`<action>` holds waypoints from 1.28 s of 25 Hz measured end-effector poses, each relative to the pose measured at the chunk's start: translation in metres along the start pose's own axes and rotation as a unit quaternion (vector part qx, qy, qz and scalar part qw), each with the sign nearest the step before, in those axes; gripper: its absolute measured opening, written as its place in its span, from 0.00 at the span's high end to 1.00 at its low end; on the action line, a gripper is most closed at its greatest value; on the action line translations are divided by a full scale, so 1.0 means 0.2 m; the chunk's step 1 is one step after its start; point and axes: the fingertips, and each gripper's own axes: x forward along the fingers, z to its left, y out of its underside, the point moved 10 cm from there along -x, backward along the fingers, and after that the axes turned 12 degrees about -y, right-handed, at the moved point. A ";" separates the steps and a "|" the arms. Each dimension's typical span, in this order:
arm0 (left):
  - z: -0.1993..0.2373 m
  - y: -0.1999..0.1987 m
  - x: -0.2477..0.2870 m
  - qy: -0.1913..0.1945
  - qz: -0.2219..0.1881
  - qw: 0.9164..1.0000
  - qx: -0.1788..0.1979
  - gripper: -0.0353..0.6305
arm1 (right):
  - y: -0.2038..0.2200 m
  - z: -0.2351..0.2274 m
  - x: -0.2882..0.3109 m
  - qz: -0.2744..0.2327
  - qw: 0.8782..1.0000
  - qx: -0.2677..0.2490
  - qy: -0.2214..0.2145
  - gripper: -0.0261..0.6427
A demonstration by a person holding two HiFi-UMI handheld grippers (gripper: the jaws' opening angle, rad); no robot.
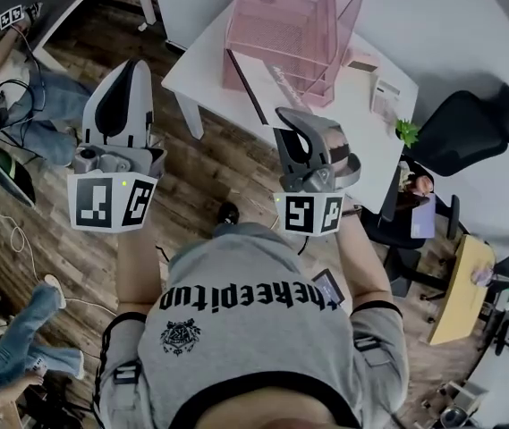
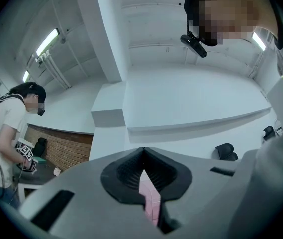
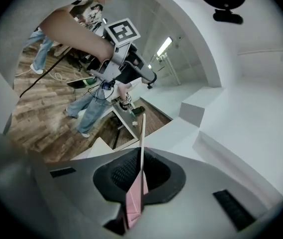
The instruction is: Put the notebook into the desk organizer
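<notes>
White table (image 1: pixel 196 65) was the work surface, with the pink mesh desk organizer (image 1: pixel 285 25) standing on its far part, upright dividers and open side within reach of the person. The notebook (image 1: pixel 267 83) sat in front of the organizer, over the table's near part and angled, dark edge toward the left; not inside yet, and I couldn't tell whether its far edge touched the mesh or the tabletop. The right gripper (image 1: pixel 288 119) was clamped on the notebook's near edge. The right gripper view showed the jaws nearly together with the thin pink notebook (image 3: pixel 137 198) edge-on between the pads, running straight out past the right gripper (image 3: pixel 142 156). My read: an edge pinch left most of the cover free, so it could be steered into 1 slot without the jaws fouling the dividers. The left gripper (image 1: pixel 133 68) hung off the table's left side, over the wooden floor, well apart from everything. Its own view showed the left gripper (image 2: pixel 142 151) with jaws pressed together on nothing, just a pink patch visible through the slot below the tips. Likely parked clear, since 1 gripper was enough for a thin notebook.
</notes>
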 end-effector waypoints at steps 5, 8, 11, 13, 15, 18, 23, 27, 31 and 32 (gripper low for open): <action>0.01 0.01 -0.03 -0.013 0.005 1.000 0.005 0.94 | 0.09 0.03 0.08 0.038 0.998 -0.055 -0.010 0.95; 0.02 0.01 -0.04 -0.019 0.008 1.000 0.007 0.94 | 0.14 0.04 0.14 0.064 0.995 -0.081 -0.010 0.95; 0.02 0.03 -0.04 -0.021 0.012 1.000 0.010 0.94 | 0.20 0.05 0.23 0.090 0.991 -0.099 -0.014 0.95; 0.02 0.04 -0.04 -0.023 0.015 1.000 0.013 0.94 | 0.23 0.05 0.28 0.101 0.988 -0.111 -0.019 0.95; 0.02 0.04 -0.04 -0.025 0.017 0.999 0.015 0.94 | 0.26 0.06 0.32 0.109 0.986 -0.122 -0.024 0.95; 0.03 0.05 -0.03 -0.028 0.021 0.999 0.017 0.94 | 0.29 0.06 0.38 0.120 0.984 -0.127 -0.037 0.95; 0.05 0.05 -0.03 -0.038 0.025 0.999 0.023 0.94 | 0.34 0.07 0.47 0.130 0.982 -0.123 -0.055 0.95; 0.07 0.05 -0.03 -0.047 0.028 0.998 0.026 0.94 | 0.37 0.05 0.54 0.144 0.981 -0.113 -0.064 0.95; 0.08 0.07 -0.02 -0.053 0.030 0.998 0.027 0.94 | 0.41 0.03 0.61 0.157 0.980 -0.098 -0.074 0.95; 0.09 0.07 -0.02 -0.054 0.030 0.998 0.027 0.94 | 0.42 0.03 0.63 0.160 0.979 -0.095 -0.077 0.95</action>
